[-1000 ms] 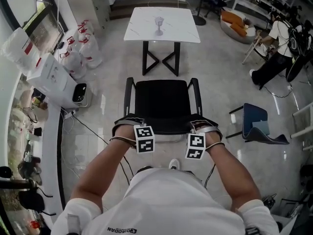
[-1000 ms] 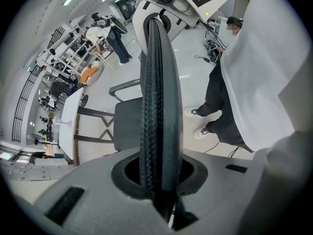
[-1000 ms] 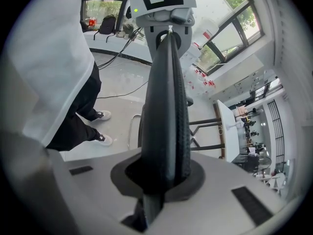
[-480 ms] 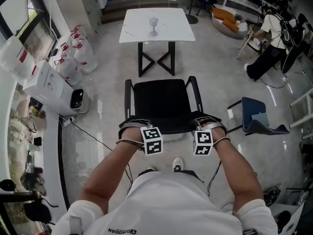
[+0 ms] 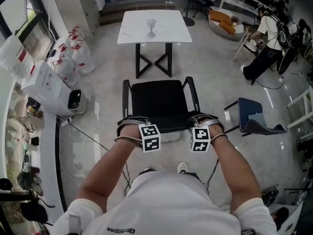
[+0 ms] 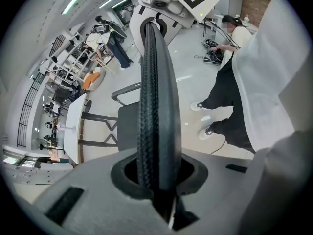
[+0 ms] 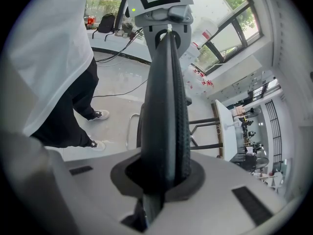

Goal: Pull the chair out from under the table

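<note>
Both tongs on the backrest top edge of the black chair (image 5: 161, 104) with tubular armrests, one per corner, pointing steeply down.

Left gripper (image 5: 131, 122): jaws have just been opening a touch, but the backrest's textured edge sits between them and the pads look to be on it, so it's gripping.

Right gripper (image 5: 205, 120): jaws closed on the same edge, firm grip. Each gripper view shows the rim running off to the other gripper's marker cube.

Chair position: seat faces the white marble-look table (image 5: 171, 33) with black X-frame legs and is fully out from under the top. Its front edge is just short of the leg base.

Clear glass goblet (image 5: 151, 27) upright on the tabletop.
</note>
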### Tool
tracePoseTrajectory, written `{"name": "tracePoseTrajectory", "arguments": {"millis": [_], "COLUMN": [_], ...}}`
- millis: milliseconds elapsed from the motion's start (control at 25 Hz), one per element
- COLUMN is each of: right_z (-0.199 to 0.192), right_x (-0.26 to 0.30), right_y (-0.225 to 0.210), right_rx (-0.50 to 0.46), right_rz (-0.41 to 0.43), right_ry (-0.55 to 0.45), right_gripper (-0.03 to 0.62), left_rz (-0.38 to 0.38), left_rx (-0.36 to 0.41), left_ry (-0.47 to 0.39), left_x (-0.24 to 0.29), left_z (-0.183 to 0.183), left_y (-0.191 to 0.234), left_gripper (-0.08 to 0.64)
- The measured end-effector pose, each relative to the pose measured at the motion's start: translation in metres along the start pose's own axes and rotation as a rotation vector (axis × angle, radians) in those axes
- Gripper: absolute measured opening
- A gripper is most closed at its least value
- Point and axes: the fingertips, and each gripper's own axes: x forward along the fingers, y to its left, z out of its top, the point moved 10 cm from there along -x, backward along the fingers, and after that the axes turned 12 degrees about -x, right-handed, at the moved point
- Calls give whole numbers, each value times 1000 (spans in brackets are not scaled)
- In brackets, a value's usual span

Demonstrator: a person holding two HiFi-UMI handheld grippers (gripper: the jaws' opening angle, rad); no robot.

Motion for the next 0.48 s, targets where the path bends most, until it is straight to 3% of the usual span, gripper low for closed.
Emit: {"name": "tracePoseTrajectory", "arguments": {"millis": [280,400,480], "right_z": [-3,-4,-4], "right_x": [-1,-9,-22], "right_y": [-6,-3,-1], "right_rx": [-4,7,-8], "right_rz": [5,36,23], "right_ry": [-5,-30,-50], "right_gripper": [48,155,174], "left_rz": [33,58,55], "left_rx": [-7,-1,-16], "left_ry": [-2,25,21], "left_x": [-3,-10,-25], "left_z": [0,-3,-8], "left_y": [4,4,3], "left_gripper": [81,98,121]}}
